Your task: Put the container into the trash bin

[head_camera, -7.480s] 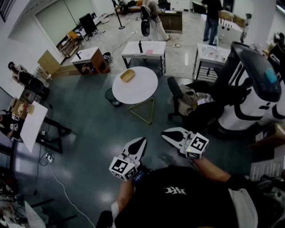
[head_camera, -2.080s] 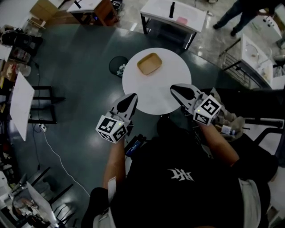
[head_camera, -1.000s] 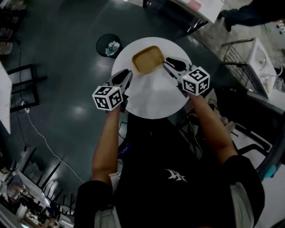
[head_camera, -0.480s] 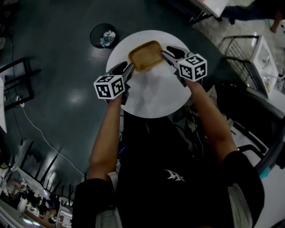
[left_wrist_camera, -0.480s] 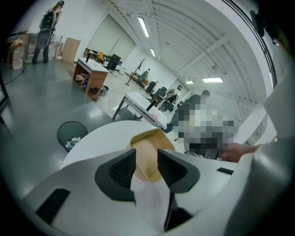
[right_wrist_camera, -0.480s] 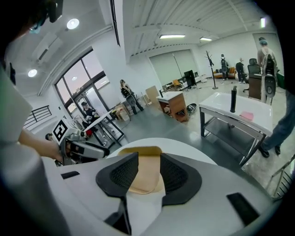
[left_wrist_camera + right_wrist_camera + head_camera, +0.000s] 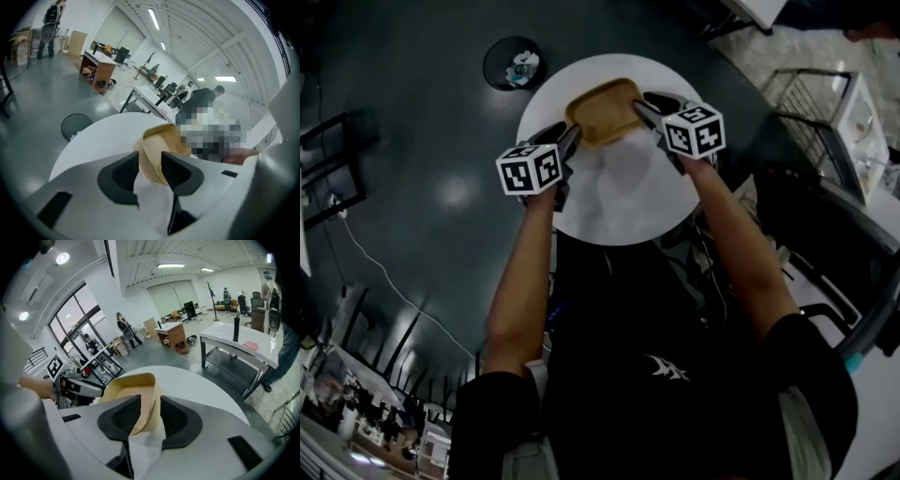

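Observation:
The tan, shallow container [image 7: 602,111] lies on the round white table [image 7: 619,202], toward its far edge. My left gripper [image 7: 568,141] is at the container's left end; its jaws are opening, and the near rim [image 7: 159,152] stands between them without being pressed. My right gripper [image 7: 645,105] is at the container's right end, open, its jaws straddling that side wall [image 7: 151,399]. In the left gripper view the left gripper [image 7: 150,165] is low over the table. The right gripper [image 7: 150,412] sits just as low in its own view. The black round trash bin [image 7: 511,64] stands on the floor, left of the table.
The bin [image 7: 75,127] holds some litter and sits just past the table's left edge. A rack with metal bars [image 7: 825,122] stands to the right. White desks [image 7: 243,345] and people are farther off in the room.
I came up to the round table. Both grippers sank toward the container and closed in on its two ends. Their jaws opened wider around its rim.

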A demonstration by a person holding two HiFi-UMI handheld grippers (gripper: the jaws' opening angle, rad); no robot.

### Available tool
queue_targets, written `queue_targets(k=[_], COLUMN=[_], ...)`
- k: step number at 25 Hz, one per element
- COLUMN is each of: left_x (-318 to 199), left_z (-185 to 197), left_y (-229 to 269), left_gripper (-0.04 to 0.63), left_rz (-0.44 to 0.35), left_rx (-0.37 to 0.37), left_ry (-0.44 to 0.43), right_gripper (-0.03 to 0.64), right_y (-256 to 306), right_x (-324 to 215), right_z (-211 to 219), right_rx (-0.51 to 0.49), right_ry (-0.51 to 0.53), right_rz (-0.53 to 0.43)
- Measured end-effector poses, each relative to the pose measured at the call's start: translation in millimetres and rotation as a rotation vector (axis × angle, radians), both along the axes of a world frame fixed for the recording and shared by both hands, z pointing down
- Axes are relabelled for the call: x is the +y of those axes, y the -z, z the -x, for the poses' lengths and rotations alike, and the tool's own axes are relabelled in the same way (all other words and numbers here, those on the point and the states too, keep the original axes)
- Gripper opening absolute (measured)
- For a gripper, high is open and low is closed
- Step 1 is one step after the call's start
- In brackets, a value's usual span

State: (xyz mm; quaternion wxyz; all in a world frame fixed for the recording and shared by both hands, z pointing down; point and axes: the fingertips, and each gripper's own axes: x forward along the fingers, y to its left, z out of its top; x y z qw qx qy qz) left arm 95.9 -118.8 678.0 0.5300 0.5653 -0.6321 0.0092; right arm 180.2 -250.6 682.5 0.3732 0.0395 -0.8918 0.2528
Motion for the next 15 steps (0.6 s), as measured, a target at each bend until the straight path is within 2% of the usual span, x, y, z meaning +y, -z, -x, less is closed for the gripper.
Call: queue_targets(k=[5,10,15], left_x=[-1.8,-1.1,-3.9], left_z=[-1.9,-5.9,-8.2], left_y=[-4.8,-10.1,-6.8], left_gripper=[0.14,0.109,0.078], left_rz=[0.012,0.034,0.016], left_rx=[0.004,0.004,0.014], left_ry=[0.0,-0.002,-0.003], right_gripper=[0.143,0.094,0.066], right_y=[-7.5,-9.6,-6.6], right_x=[1.3,-3.3,-1.5], right_z=[-2.6,-8.1,-7.0], right_rx=[0.008,0.019,0.017], right_ry=[-0.01,-0.031,-0.046], right_rz=[0.009,-0.011,-0.015])
